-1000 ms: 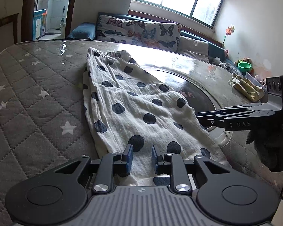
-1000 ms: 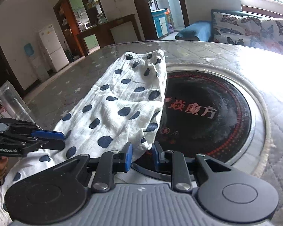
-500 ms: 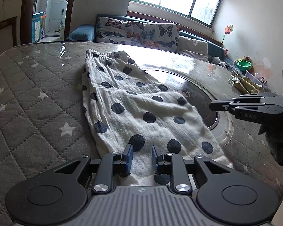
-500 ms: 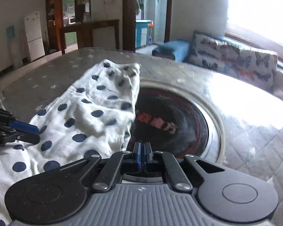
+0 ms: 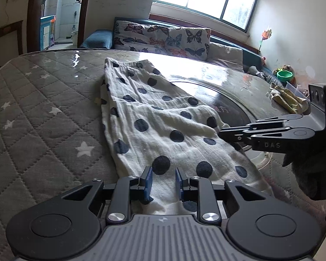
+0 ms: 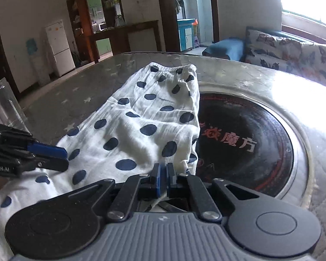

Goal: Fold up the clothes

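A white garment with dark blue dots [image 5: 163, 126] lies lengthwise on the quilted grey table cover [image 5: 43, 119], waistband at the far end. My left gripper [image 5: 163, 180] is open over the garment's near hem. My right gripper [image 6: 163, 179] is shut, its fingertips at the garment's right edge [image 6: 141, 130]; whether cloth is pinched between them I cannot tell. In the left wrist view the right gripper [image 5: 222, 133] reaches in from the right at that edge. In the right wrist view the left gripper [image 6: 64, 159] shows at the left.
A round black glass plate with red characters [image 6: 245, 143] sits in the table's middle, partly under the garment. A yellowish cloth [image 5: 289, 100] lies at the far right of the table. A butterfly-print sofa [image 5: 163, 39] stands behind. A clear container [image 6: 4, 106] stands at left.
My right gripper closed, rose away from the table, then came back down to the garment's right edge. My left gripper stayed open at the near hem.
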`<state>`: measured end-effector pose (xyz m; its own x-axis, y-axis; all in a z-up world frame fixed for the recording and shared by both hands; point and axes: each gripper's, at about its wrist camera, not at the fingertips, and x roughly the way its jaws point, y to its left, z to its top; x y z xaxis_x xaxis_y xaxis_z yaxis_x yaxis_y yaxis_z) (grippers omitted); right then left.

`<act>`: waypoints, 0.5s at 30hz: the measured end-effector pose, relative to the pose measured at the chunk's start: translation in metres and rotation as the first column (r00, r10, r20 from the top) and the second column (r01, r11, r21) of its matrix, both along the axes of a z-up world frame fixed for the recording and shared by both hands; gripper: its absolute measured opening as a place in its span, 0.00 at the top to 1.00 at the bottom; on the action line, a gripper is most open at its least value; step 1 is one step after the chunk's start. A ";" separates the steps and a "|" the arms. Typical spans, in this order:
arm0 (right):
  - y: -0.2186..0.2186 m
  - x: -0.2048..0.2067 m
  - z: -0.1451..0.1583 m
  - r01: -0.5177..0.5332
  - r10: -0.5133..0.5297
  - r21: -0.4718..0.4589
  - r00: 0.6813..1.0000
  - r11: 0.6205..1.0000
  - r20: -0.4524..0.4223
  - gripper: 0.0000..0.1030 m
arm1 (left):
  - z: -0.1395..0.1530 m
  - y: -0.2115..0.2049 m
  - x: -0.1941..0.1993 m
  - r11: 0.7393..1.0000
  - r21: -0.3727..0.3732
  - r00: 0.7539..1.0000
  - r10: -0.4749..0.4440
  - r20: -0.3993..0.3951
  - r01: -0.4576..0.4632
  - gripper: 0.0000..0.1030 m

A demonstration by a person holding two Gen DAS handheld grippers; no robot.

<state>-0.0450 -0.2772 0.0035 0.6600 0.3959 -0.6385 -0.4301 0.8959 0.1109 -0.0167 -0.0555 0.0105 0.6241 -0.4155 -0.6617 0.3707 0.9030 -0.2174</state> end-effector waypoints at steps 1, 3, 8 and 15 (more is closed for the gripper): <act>-0.001 -0.001 0.001 0.006 -0.006 -0.013 1.000 1.000 0.003 0.97 | 0.000 0.002 0.000 1.000 -0.005 1.000 0.002 -0.002 -0.002 0.75; 0.000 -0.003 0.002 0.012 -0.012 -0.057 1.000 0.998 0.014 0.96 | 0.000 0.005 0.001 1.000 -0.016 1.000 0.006 -0.007 -0.006 0.75; -0.002 -0.002 0.010 0.018 -0.016 -0.073 0.999 0.997 0.032 0.96 | 0.004 0.002 0.001 1.000 -0.002 1.000 0.013 -0.004 -0.013 0.69; 0.011 0.017 0.017 0.003 -0.001 -0.037 0.999 0.999 0.045 0.96 | 0.015 -0.011 0.019 0.999 -0.039 0.999 0.030 0.012 -0.029 0.66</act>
